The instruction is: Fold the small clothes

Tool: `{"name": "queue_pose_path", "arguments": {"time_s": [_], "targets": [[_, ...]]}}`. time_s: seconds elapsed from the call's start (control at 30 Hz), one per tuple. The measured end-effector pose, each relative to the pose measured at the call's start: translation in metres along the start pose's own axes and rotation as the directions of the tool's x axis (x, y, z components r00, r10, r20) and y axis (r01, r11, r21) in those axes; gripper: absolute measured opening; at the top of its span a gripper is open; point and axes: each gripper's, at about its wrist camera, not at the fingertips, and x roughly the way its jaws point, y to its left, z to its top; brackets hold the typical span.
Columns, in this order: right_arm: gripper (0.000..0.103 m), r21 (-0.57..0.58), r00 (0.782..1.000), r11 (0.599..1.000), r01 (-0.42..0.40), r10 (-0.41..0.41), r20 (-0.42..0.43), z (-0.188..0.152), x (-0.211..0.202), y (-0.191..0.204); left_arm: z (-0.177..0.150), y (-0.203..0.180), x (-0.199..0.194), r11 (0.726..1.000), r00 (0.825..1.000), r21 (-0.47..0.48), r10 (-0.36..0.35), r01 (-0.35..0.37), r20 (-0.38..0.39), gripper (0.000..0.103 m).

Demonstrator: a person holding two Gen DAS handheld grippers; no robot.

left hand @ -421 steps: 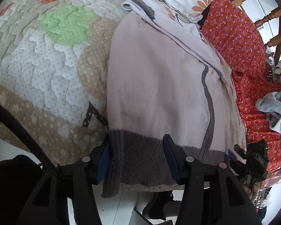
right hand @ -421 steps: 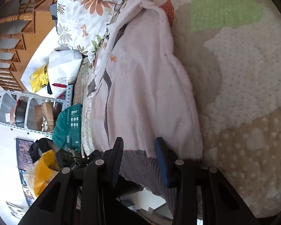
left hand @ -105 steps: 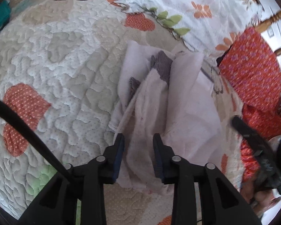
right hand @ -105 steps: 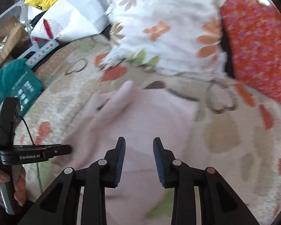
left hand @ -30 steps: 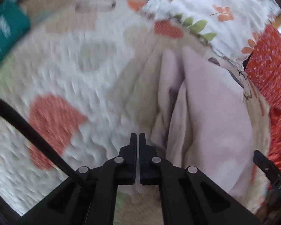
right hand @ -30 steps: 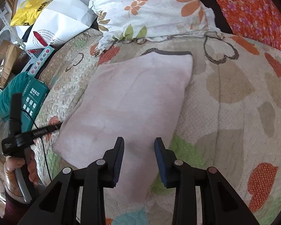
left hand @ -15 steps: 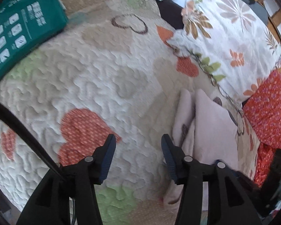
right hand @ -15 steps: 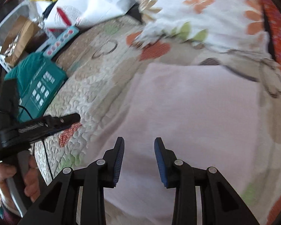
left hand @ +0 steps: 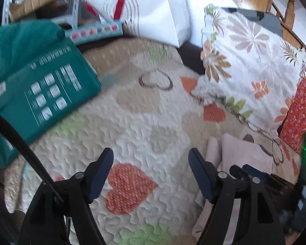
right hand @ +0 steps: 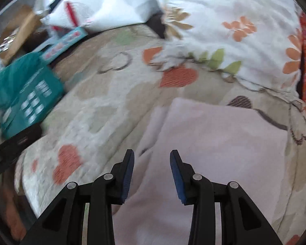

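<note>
With both the left gripper (left hand: pixel 151 168) and right gripper (right hand: pixel 152 168) open and empty, press the folded pale pink knitted garment (right hand: pixel 214 143) flat on the bed's heart-patterned quilt (left hand: pixel 132 118), smoothing toward its edges.

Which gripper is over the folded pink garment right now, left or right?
The right gripper: its open jaws frame the folded pink garment. The left gripper frames only bare quilt, garment beside it.
</note>
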Motion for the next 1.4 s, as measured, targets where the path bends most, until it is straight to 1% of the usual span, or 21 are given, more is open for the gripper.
{"name": "queue_pose_path", "arguments": {"time_s": [0.07,0.17,0.23,0.33,0.43,0.5,0.53,0.63,0.77,0.83,0.97,1.03,1.07,1.13,1.17,1.2,1.23,1.27,1.3,1.33,1.4], "targets": [[0.040,0.027,0.999,0.999,0.036,-0.035,-0.033,0.007,0.021,-0.005,0.000,-0.003,-0.007,0.999,0.998,0.022,0.040,-0.041,0.056,0.081],[0.041,0.048,0.989,0.999,-0.003,0.010,-0.150,0.009,0.054,-0.010,0.000,-0.009,-0.012,0.995,0.993,0.070,0.069,-0.076,0.099,0.083],[0.041,0.029,0.991,1.000,-0.004,0.007,-0.130,0.012,0.046,-0.007,-0.002,-0.012,-0.011,0.993,0.993,0.092,0.064,-0.073,0.094,0.083],[0.041,0.041,0.993,0.996,-0.075,0.078,-0.085,0.008,0.016,-0.016,-0.006,-0.016,-0.005,0.993,0.998,0.112,0.033,-0.039,0.052,0.083],[0.045,0.040,0.999,0.998,-0.049,0.049,-0.003,-0.005,-0.027,-0.040,-0.012,-0.021,0.003,0.993,1.000,0.115,-0.026,0.027,-0.013,0.083],[0.059,0.065,1.000,0.998,0.009,-0.011,0.027,-0.015,-0.050,-0.066,-0.017,-0.026,0.008,0.991,0.996,0.110,-0.074,0.080,-0.051,0.083],[0.061,0.101,0.999,0.995,0.027,-0.030,0.034,-0.023,-0.061,-0.086,-0.019,-0.030,0.011,0.988,0.992,0.109,-0.102,0.110,-0.075,0.083],[0.065,0.229,1.000,0.973,-0.019,0.015,0.016,-0.044,-0.075,-0.133,-0.029,-0.044,0.021,0.968,0.964,0.107,-0.209,0.228,-0.162,0.083],[0.066,0.436,0.995,0.895,-0.098,0.099,0.021,-0.080,-0.070,-0.193,-0.042,-0.061,0.034,0.939,0.917,0.085,-0.301,0.333,-0.262,0.083],[0.066,0.492,0.982,0.851,-0.182,0.186,0.041,-0.092,-0.059,-0.205,-0.046,-0.067,0.044,0.929,0.894,0.066,-0.330,0.365,-0.303,0.083],[0.067,0.514,0.929,0.784,-0.347,0.363,0.072,-0.101,-0.024,-0.198,-0.052,-0.072,0.068,0.926,0.859,0.024,-0.338,0.376,-0.384,0.083],[0.069,0.501,0.916,0.771,-0.393,0.375,0.141,-0.100,-0.019,-0.192,-0.056,-0.075,0.079,0.933,0.855,0.031,-0.316,0.359,-0.411,0.083],[0.070,0.512,0.903,0.748,-0.422,0.394,0.169,-0.097,-0.012,-0.191,-0.057,-0.076,0.084,0.935,0.854,0.037,-0.305,0.352,-0.421,0.083],[0.070,0.541,0.900,0.722,-0.432,0.380,0.212,-0.095,-0.007,-0.189,-0.064,-0.079,0.092,0.937,0.845,0.044,-0.290,0.345,-0.449,0.083],[0.065,0.545,0.900,0.718,-0.434,0.381,0.214,-0.092,-0.006,-0.185,-0.067,-0.080,0.094,0.937,0.839,0.041,-0.290,0.346,-0.461,0.083],[0.042,0.552,0.901,0.716,-0.428,0.387,0.198,-0.089,-0.003,-0.182,-0.069,-0.082,0.094,0.938,0.838,0.039,-0.287,0.343,-0.465,0.083],[0.035,0.558,0.898,0.708,-0.432,0.398,0.190,-0.089,-0.002,-0.183,-0.072,-0.084,0.092,0.945,0.849,0.047,-0.269,0.324,-0.454,0.075],[0.033,0.566,0.895,0.699,-0.436,0.403,0.192,-0.089,-0.005,-0.184,-0.073,-0.088,0.090,0.946,0.854,0.054,-0.262,0.319,-0.449,0.067],[0.030,0.563,0.891,0.697,-0.444,0.410,0.194,-0.089,-0.010,-0.185,-0.076,-0.094,0.088,0.938,0.840,0.046,-0.284,0.343,-0.462,0.051],[0.030,0.560,0.888,0.695,-0.451,0.414,0.201,-0.091,-0.016,-0.188,-0.079,-0.099,0.085,0.934,0.828,0.034,-0.299,0.357,-0.474,0.048],[0.029,0.539,0.890,0.712,-0.450,0.403,0.212,-0.093,-0.035,-0.191,-0.087,-0.116,0.074,0.925,0.826,0.056,-0.307,0.376,-0.473,0.048]]}}
